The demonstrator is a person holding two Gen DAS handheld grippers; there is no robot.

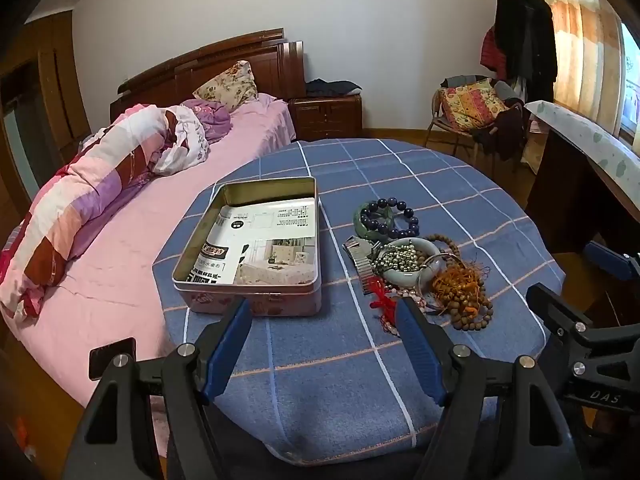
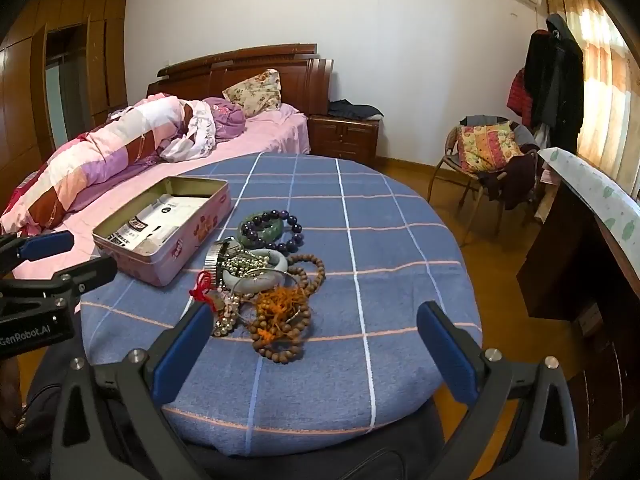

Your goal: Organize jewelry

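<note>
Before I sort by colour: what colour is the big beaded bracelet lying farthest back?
Dark purple beads, clearest in the right wrist view.

The left hand-held gripper [image 1: 324,340] is a black plastic frame with two long angled fingers, each faced on the inside with a ribbed blue pad [image 1: 228,354]. Round silver screws sit at the knuckles of the linkage. The right hand-held gripper [image 2: 316,344] is built the same: black arms, blue pads [image 2: 448,354], silver screw heads. White lettering is printed on the black bodies, "DAS" on one and "GenRobot.AI" on the other.
</note>
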